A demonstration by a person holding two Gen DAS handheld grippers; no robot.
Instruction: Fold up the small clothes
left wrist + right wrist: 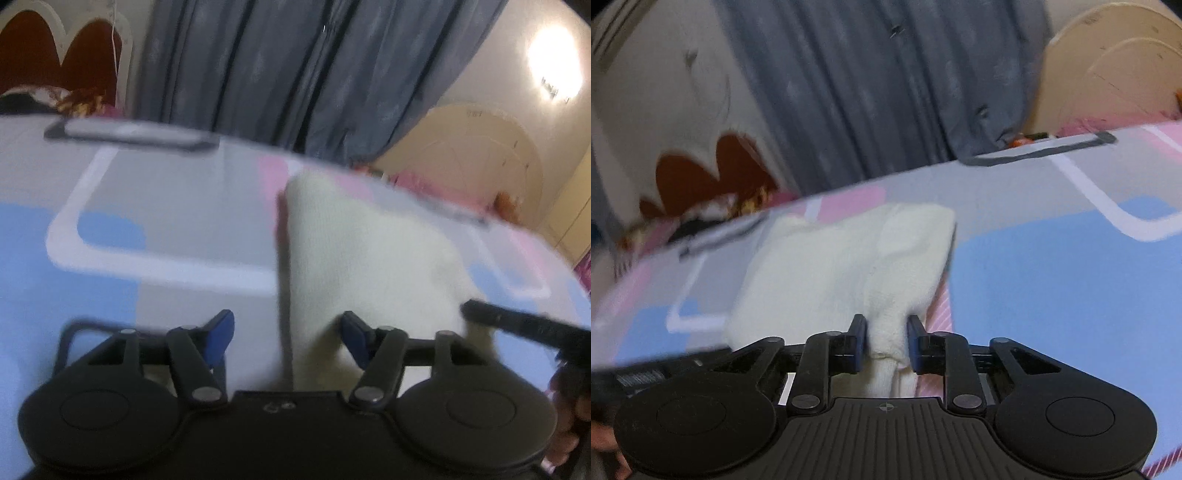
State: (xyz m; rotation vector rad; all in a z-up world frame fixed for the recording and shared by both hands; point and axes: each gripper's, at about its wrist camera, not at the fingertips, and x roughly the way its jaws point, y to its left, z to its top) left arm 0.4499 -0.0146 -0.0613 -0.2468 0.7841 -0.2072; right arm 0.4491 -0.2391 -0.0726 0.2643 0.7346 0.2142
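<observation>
Only R view point(886, 343) shows pinched cloth point(849, 258)

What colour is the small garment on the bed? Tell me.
Cream white garment, best seen in the right wrist view.

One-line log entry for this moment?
left gripper: open, beside cloth | right gripper: pinching white cloth edge | cloth: on patterned bedsheet

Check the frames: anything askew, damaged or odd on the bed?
Nothing damaged or spilled. The white cloth lies rumpled on the sheet, one end bunched between the right gripper fingers. The left gripper is open beside it. Both views are motion-blurred.
</observation>
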